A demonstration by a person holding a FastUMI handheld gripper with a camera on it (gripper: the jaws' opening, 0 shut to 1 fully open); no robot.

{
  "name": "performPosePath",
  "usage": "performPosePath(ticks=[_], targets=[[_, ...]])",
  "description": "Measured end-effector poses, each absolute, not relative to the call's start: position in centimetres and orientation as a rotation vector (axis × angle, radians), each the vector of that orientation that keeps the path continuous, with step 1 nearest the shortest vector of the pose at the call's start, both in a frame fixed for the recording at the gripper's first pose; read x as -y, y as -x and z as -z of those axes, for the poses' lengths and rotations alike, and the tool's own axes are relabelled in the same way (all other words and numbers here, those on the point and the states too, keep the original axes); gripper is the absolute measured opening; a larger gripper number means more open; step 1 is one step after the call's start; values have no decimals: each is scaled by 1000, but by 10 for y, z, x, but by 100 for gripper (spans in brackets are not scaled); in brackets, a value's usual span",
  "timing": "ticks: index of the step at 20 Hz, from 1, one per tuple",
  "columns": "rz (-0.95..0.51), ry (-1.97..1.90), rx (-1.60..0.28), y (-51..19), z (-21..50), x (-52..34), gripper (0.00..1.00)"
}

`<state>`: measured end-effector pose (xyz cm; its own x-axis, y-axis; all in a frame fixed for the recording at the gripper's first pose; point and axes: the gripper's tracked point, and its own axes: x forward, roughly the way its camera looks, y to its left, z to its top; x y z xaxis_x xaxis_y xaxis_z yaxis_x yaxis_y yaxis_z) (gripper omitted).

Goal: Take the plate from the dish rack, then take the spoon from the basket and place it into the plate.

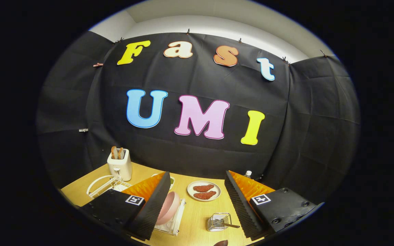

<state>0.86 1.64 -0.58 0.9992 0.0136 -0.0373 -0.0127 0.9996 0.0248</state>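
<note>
Pink plate (169,207) stands on edge in the white dish rack (176,223), just inside the claw's (198,208) left finger, partly hidden by it. Spoon (229,225) lies w/ its handle sticking out of the small wire basket (218,222) on the worktop (197,218), between the fingers, nearer the right one. Claw is spread wide, gripping nothing. Beyond: white plate w/ two reddish meat pieces (204,191). Far left: toaster (119,165) w/ bread in it, white wire rack (105,186) beside it.
</note>
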Motion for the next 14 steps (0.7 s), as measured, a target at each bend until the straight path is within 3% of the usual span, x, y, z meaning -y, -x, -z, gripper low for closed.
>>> performPosePath(ticks=[8,14], targets=[[-64,-52,-111,-24,22,-42,97],[-133,-21,-286,-48,62,-66,98]])
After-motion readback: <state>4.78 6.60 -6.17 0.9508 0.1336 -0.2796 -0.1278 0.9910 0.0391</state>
